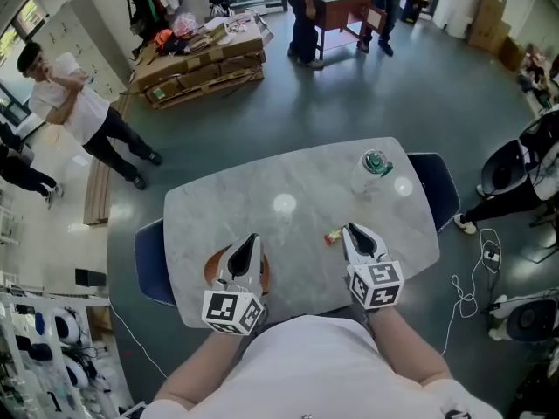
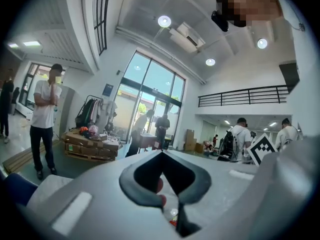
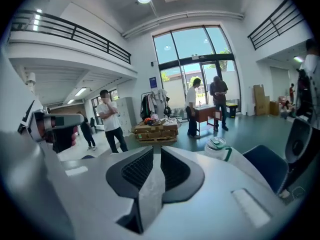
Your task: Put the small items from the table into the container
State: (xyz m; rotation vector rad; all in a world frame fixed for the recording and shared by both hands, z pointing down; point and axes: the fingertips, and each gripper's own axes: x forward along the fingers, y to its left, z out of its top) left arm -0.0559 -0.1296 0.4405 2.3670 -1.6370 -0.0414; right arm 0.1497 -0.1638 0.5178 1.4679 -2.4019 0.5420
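As its jaws stand slightly apart and empty, the right gripper (image 1: pixel 352 231) seems ready for the small red-and-yellow wrapped item (image 1: pixel 333 236) just left of its tip; the clear green-lidded container (image 1: pixel 374 171) stands ahead. The left gripper (image 1: pixel 253 238) has its jaws pressed together.

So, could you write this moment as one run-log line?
left gripper tips together | right gripper slightly open, empty, beside small red item | container upright, farther back

My left gripper (image 1: pixel 253 238) and right gripper (image 1: pixel 351 230) are pale grey with black pads and black-and-white square markers. The table (image 1: pixel 306 182) is veined grey-white marble. Near its near edge is a red-and-yellow small item (image 1: pixel 333 236), and at its far right corner a clear container (image 1: pixel 374 173) with a green-and-white lid.
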